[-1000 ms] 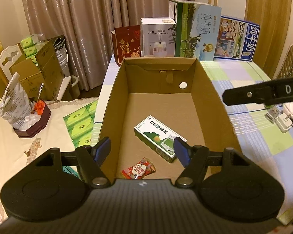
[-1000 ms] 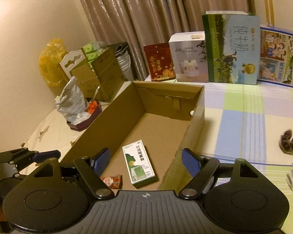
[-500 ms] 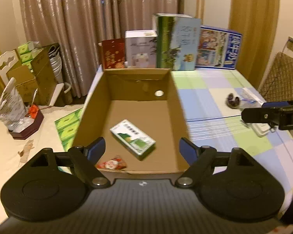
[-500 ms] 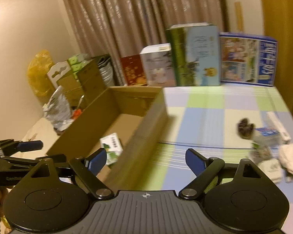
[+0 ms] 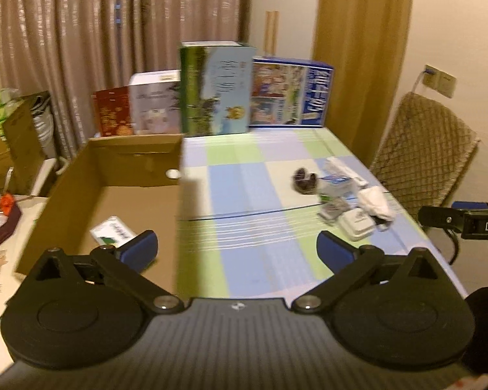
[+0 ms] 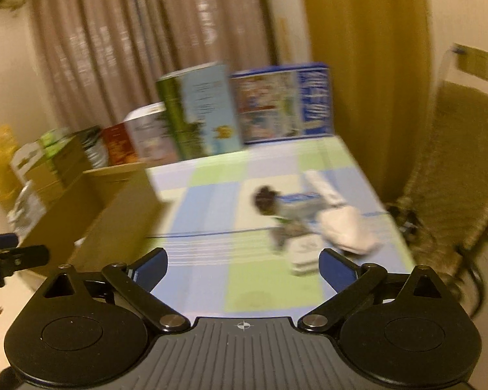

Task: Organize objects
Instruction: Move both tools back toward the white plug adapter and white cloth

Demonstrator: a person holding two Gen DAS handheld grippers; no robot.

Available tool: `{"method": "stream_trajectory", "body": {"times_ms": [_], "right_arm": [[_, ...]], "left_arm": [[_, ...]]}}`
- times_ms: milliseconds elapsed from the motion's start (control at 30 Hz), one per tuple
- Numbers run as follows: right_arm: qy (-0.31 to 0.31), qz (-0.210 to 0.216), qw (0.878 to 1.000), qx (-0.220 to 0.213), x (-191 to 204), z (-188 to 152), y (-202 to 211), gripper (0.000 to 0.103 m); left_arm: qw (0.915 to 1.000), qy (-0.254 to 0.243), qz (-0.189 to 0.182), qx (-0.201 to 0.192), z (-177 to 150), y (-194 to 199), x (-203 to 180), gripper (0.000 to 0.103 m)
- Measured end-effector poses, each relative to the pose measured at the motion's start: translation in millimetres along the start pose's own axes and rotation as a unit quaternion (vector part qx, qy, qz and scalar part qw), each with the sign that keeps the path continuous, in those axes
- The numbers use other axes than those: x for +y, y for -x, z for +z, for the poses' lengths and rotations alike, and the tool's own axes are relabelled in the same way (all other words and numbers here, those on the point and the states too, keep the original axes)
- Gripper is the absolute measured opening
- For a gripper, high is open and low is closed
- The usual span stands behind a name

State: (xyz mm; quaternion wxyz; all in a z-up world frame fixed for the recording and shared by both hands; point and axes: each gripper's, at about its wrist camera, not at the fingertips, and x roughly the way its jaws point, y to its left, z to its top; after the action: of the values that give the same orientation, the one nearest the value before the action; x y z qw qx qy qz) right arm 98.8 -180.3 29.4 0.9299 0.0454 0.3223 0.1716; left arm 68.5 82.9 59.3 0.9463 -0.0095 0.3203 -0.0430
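Both tools, left tool (image 5: 236,248) and right tool (image 6: 242,265), are opening with nothing between them. The clutter pile (image 6: 312,224) lies ahead of the right tool; overlapping items risk a double pickup.

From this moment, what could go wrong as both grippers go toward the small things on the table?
The small items lie heaped and touching, so the opening right gripper may nudge neighbours or take two. The pile sits near the table edge; a push might drop something. Both views are blurred, so aim may suffer.
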Motion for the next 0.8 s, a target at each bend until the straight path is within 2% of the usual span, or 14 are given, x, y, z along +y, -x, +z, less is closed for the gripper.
{"method": "stream_trajectory", "body": {"times_ms": [133,333,800], "right_arm": [[-0.017,-0.03,0.999,-0.001,-35.7,-2.6,9.3,0.099],[-0.033,-0.049,0.998,-0.002,-70.5,-3.0,14.4,0.1],[-0.041,-0.046,0.998,0.021,-108.2,3.2,-6.0,0.1]], "left_arm": [[0.9998,-0.013,-0.015,0.005,-0.3,-14.4,-32.1,0.102],[0.9989,-0.025,-0.037,0.015,-1.0,-33.7,-65.9,0.102],[0.9968,-0.037,-0.061,0.037,-0.5,-78.5,-105.4,0.102]]}}
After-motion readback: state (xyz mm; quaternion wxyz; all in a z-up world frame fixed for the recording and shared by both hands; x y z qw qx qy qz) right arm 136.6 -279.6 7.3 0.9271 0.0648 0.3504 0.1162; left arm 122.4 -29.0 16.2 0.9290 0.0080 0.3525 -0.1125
